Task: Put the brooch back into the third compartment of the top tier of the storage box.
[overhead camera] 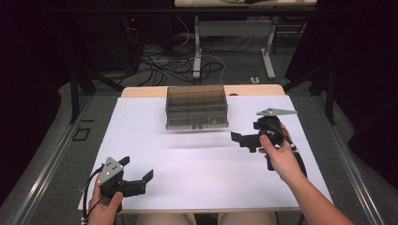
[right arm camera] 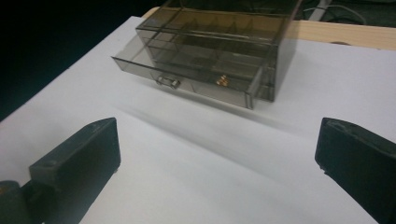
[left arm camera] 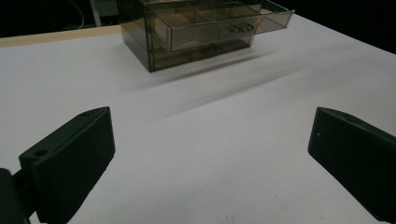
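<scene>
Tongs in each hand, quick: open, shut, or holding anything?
Left tongs: open, holding nothing.
Right tongs: open, holding nothing.

This looks like a lab or recording room rather than a home. In the high view, a desk (overhead camera: 141, 91) covered by a plain white sheet (overhead camera: 197, 164) sits in the centre of the frame, hemmed in by dark curtains (overhead camera: 28, 70) at the left and right edges. Toward the top of the frame, loose cables (overhead camera: 164, 65) sprawl over grey carpet around the metal legs of another desk (overhead camera: 197, 51), and dark equipment with a small red light (overhead camera: 133, 19) stands at upper left.
</scene>
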`<state>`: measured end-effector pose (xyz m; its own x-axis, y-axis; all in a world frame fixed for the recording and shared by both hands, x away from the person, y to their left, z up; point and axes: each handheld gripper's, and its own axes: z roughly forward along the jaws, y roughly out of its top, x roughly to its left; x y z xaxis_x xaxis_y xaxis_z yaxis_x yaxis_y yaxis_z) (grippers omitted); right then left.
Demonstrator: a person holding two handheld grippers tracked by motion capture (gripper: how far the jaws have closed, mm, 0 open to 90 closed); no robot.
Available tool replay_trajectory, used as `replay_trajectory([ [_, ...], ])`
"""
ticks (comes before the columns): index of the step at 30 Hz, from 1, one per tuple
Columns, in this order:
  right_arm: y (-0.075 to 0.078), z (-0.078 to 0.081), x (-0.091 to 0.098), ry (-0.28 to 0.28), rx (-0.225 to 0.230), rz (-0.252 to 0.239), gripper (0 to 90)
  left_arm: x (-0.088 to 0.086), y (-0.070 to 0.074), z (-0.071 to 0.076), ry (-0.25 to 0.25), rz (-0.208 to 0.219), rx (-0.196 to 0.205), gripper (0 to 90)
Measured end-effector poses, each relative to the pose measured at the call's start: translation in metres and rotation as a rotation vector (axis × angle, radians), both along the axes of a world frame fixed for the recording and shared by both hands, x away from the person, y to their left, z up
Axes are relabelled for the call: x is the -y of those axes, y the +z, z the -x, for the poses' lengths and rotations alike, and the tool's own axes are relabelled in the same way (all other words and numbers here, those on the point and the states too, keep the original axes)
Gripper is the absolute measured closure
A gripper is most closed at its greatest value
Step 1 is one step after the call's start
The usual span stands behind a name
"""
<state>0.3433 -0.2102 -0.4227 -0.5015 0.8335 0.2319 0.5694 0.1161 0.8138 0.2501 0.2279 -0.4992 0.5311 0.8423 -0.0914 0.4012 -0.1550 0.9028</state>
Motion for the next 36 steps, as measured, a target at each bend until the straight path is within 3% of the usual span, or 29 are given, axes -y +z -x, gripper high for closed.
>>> replay_trajectory([
  [4,-0.008,0.010,0.015,-0.022,-0.007,-0.023,0.0,0.000,0.000,0.000,0.004,0.002,-0.002,0.5],
  [7,-0.012,0.017,0.027,-0.043,0.008,-0.003,0.0,0.000,0.000,0.000,0.006,0.001,-0.001,0.5],
  [17,-0.025,0.040,0.062,-0.100,0.040,-0.010,0.0,0.000,0.000,0.000,0.006,-0.007,0.002,0.6],
  [22,-0.038,0.050,0.070,-0.112,0.037,0.019,0.0,0.000,0.000,0.000,0.003,-0.002,-0.002,0.5],
  [26,-0.048,0.055,0.074,-0.115,0.046,0.012,0.0,0.001,-0.001,0.000,0.004,-0.004,-0.006,0.5],
  [31,-0.062,0.061,0.074,-0.093,0.061,0.045,0.1,0.002,-0.001,0.000,0.003,-0.002,-0.007,0.5],
  [32,-0.065,0.062,0.073,-0.093,0.057,0.029,0.1,0.001,-0.001,0.000,0.004,-0.003,-0.008,0.6],
  [36,-0.077,0.064,0.070,-0.080,0.070,0.043,0.1,0.002,-0.001,-0.001,0.003,-0.003,-0.010,0.6],
])
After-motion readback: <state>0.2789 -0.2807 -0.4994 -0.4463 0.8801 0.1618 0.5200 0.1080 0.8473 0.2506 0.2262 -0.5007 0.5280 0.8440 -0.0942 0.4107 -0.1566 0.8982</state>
